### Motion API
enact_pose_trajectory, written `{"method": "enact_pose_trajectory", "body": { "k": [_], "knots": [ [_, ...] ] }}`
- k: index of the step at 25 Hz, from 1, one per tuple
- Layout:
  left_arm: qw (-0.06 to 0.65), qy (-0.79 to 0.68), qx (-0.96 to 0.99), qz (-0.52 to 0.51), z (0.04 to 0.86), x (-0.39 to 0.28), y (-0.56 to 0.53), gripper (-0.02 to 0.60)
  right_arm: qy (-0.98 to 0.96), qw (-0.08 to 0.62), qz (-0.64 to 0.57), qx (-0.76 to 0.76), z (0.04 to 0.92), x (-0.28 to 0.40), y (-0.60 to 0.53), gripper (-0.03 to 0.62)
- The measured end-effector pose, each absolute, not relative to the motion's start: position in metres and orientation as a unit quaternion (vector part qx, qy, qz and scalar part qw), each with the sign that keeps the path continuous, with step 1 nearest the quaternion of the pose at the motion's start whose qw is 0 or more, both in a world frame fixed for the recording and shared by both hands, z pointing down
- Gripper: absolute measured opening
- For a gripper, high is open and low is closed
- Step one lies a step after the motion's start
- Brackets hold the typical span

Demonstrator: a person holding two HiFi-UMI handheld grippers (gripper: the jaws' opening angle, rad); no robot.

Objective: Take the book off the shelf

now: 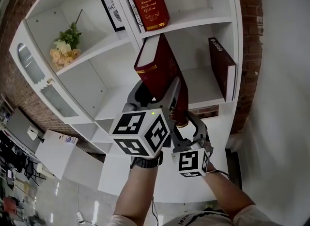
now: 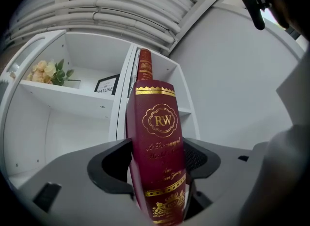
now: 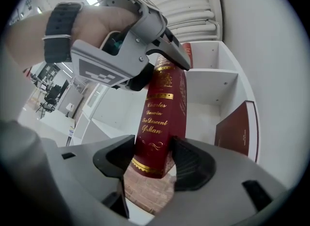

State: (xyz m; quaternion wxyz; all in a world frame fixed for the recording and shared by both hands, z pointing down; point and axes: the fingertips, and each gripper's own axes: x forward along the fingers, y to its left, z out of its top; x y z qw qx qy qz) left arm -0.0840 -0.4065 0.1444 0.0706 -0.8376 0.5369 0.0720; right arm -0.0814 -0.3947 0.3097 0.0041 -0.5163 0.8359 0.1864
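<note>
Now the red book (image 1: 157, 70) tilts before the shelf (image 1: 198, 24), its lower end clamped in the right gripper (image 3: 152, 148) fingers. The left gripper (image 2: 157, 148) fingers straddle it wide open, without gripping.

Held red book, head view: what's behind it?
Behind the held book is the white shelf, with a leaning book in the compartment to its right. The part of the shelf directly behind the held book is covered.

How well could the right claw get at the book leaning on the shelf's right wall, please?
Probably not yet: the right claw is shut on the Darwin book. Otherwise the way looks free; nothing stands before the leaning book.
</note>
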Motion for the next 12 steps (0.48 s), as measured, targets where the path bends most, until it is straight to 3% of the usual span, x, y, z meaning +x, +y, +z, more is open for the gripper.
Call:
{"method": "enact_pose_trajectory", "body": {
  "k": [12],
  "knots": [
    [0.125, 0.537, -0.831, 0.075, 0.15, -0.098, -0.38, 0.29, 0.841, -0.044, 0.294, -0.453, 0.323, -0.1, -0.37, 0.26]
  ]
}}
